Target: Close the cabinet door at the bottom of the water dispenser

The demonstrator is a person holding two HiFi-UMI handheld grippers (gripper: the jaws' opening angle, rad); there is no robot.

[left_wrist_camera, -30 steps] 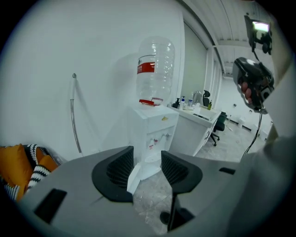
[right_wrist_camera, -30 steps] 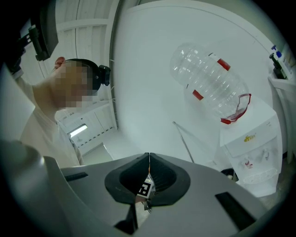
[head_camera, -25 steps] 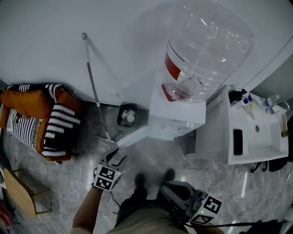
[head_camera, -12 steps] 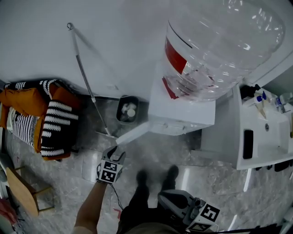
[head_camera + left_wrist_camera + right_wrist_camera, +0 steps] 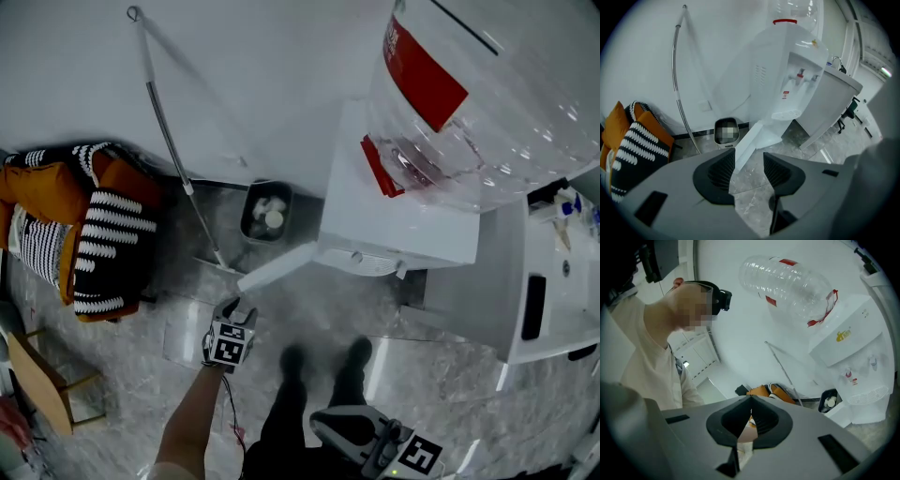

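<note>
The white water dispenser stands against the wall with a clear bottle on top. Its bottom cabinet door stands swung out to the left over the floor. My left gripper hangs low just in front of the door's free edge, pointing down at it. In the left gripper view the door shows past the left gripper, whose jaws are open with nothing between the pads. My right gripper stays at the bottom of the head view, far from the door. In the right gripper view the right gripper has its tips together on nothing.
A small bin sits on the floor left of the dispenser. A long metal pole leans on the wall. Orange and striped cushions lie at the left. A white sink counter adjoins the dispenser's right side. The person's feet stand before the door.
The left gripper has dropped towards the floor and closed in on the door's free edge. The right gripper has sunk lower in the head view. The door has not moved.
</note>
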